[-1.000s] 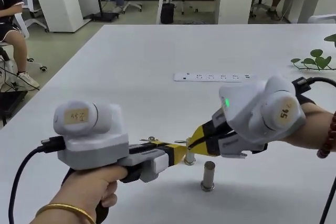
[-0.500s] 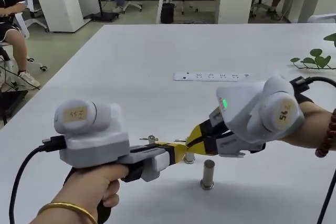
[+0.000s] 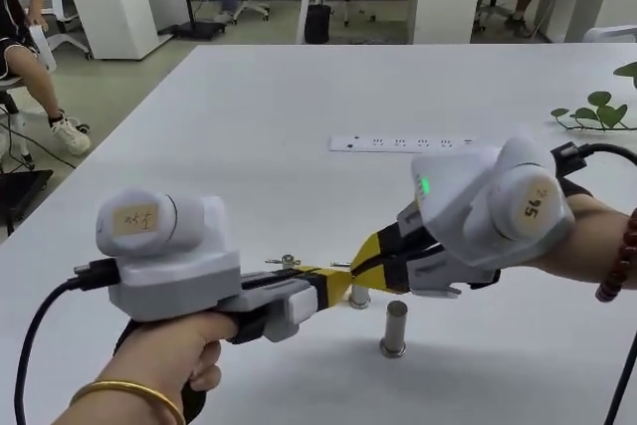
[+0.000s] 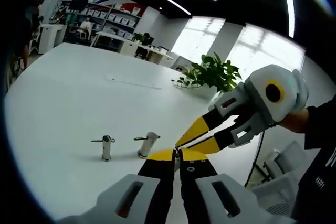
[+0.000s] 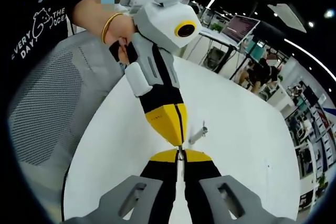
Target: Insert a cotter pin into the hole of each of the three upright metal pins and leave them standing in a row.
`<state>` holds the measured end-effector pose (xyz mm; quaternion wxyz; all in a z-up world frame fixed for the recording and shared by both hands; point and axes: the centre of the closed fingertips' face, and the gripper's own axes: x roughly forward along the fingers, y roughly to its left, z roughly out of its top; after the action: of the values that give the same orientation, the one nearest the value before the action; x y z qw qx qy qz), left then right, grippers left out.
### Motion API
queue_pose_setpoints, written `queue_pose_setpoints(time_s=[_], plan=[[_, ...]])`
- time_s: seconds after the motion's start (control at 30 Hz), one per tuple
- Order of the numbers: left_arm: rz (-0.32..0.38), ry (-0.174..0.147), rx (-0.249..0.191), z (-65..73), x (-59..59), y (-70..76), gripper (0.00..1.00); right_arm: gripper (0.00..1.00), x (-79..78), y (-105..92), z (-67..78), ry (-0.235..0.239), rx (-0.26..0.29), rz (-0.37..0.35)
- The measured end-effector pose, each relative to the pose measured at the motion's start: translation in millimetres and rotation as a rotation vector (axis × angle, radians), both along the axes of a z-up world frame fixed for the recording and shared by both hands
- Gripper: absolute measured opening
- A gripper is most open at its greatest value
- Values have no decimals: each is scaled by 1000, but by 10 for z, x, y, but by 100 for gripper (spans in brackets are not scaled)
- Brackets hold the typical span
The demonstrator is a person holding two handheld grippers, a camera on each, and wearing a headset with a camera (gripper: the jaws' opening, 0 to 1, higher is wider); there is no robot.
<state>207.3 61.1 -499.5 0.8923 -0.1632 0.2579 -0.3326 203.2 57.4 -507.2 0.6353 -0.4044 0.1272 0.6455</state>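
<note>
Where the two yellow-tipped noses meet low over the white table (image 3: 249, 136), the left gripper (image 4: 177, 154) has its jaws pressed together. The right gripper (image 5: 180, 153), coming at it from the opposite side, is likewise closed. A slim grey line shows between each pair of tips, too small to name. Well beyond both grippers lies a white power strip (image 3: 401, 146), and farther off on the right gripper's side is a leafy plant (image 3: 595, 114). In the head view the left gripper's body stands partly in front of the far metal pin (image 3: 289, 264). The meeting tips cover the top of the middle metal pin (image 3: 359, 298), so that little more than its base shows. The bare metal pin (image 3: 394, 330) stands upright just on the near side of the right gripper's tips, apart from them. It is a plain grey cylinder on a slightly wider foot, with nothing through its top. In the left gripper view the other two pins stand to the left of its jaws, each with a cotter pin (image 4: 97, 140) lying crosswise through its head.
</note>
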Motion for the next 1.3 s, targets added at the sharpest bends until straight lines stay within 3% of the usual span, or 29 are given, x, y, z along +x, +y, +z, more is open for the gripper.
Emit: queue_pose_setpoints(time_s=[0.1,0.33,0.4,0.43,0.53,0.77,1.13,1.3], plan=[[-10,-16,20,-13,-21,35,0,0,16,-30,-3,44,25,-36],[-42,-60,60,-60,-67,82,0,2,29,-114,-7,311,139,-223],[-57,-72,56,-56,-90,67,0,2,21,-125,-4,349,156,-237],[-61,-76,56,-54,-97,62,0,3,-7,-132,3,397,175,-253],[-88,-96,60,-46,-124,35,0,3,-34,-172,20,472,209,-264],[-149,-118,55,-25,-201,-12,0,7,-78,-272,9,552,246,-259],[-276,-171,17,78,-412,-122,0,8,-426,-286,47,704,286,-192],[-330,-187,1,106,-520,-178,0,9,-530,-276,47,733,280,-160]])
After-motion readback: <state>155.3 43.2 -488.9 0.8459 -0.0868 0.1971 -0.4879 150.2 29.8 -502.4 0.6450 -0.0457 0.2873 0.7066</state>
